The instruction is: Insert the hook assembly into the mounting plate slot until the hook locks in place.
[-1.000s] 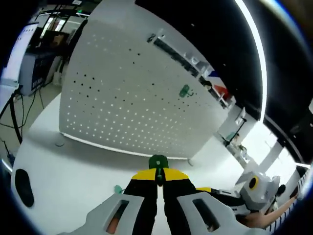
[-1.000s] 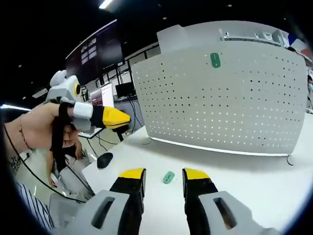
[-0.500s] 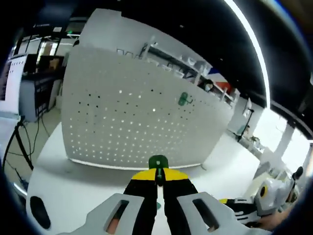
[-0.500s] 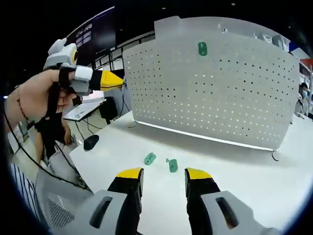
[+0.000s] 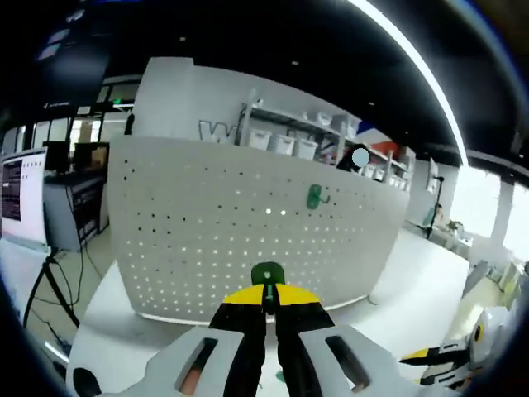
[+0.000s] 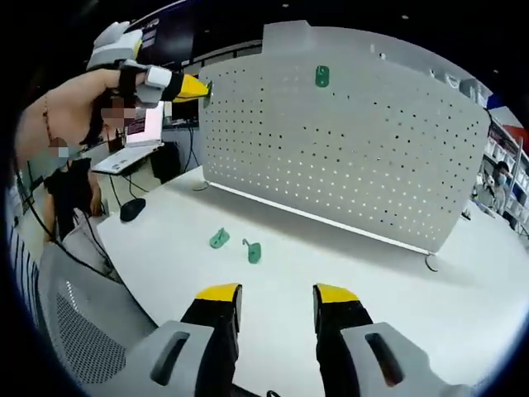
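Pegboard: I am facing one tall white perforated metal pegboard [image 5: 240, 240] standing on the white table [image 6: 430, 310].
Grippers: my left gripper [image 5: 266, 308] is clenching a green plastic hook [image 5: 267, 274] well in front of the pegboard; my right gripper [image 6: 274, 299] is hovering released over the table.
Hooks: I am counting four: one mounted hook [image 6: 321, 76] high on the pegboard, two loose hooks [image 6: 235, 245] lying before it.
Progress: insertion is still pending, I judge; I am approaching.
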A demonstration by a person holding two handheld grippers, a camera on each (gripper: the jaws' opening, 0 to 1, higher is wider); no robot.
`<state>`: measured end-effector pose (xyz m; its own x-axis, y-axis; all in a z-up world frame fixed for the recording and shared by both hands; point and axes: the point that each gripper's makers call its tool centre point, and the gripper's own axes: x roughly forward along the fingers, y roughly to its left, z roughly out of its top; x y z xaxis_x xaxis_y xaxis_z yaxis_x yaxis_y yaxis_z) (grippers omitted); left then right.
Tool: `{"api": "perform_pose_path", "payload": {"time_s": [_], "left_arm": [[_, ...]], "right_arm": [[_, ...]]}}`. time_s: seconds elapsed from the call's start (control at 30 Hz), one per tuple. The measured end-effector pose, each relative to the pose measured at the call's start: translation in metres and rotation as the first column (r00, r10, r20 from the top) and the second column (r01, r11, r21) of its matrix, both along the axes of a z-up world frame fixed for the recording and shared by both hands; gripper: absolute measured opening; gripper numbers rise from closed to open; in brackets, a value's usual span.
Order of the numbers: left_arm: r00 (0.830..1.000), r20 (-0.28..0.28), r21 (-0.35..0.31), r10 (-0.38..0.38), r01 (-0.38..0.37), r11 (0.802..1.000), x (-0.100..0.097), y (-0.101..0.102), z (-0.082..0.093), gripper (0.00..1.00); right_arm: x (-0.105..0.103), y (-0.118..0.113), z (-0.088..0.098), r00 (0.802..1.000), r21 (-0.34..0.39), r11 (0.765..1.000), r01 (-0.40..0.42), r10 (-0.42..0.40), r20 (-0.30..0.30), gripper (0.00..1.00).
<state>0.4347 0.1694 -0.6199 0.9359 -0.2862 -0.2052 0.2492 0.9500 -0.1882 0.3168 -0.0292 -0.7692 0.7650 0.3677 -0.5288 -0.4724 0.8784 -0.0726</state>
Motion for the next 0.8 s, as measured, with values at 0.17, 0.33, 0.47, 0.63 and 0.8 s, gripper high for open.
{"api": "perform_pose_path", "payload": {"time_s": [0.17,0.33,0.47,0.63,0.8], "left_arm": [[0.999,0.045,0.066,0.015,-0.017,0.998,0.014,-0.002,0.01,0.02],[0.997,0.071,0.072,0.025,-0.03,0.997,0.028,-0.008,0.02,0.02],[0.995,0.097,0.075,0.036,-0.043,0.996,0.042,-0.014,0.03,0.02],[0.987,0.152,0.101,0.051,-0.066,0.993,0.059,-0.019,0.045,0.02],[0.982,0.178,0.115,0.055,-0.076,0.99,0.076,-0.027,0.054,0.02]], "right_arm": [[-0.005,-0.009,-0.011,1.0,-0.041,0.999,-0.012,0.012,0.006,0.32],[-0.01,-0.014,-0.022,1.0,-0.061,0.998,-0.016,0.016,0.001,0.32],[-0.007,-0.014,-0.023,1.0,-0.06,0.998,-0.015,0.015,0.004,0.32],[-0.007,-0.013,-0.021,1.0,-0.059,0.998,-0.022,0.023,0.02,0.31],[-0.006,-0.016,-0.023,1.0,-0.072,0.997,-0.012,0.014,0.024,0.3]]}}
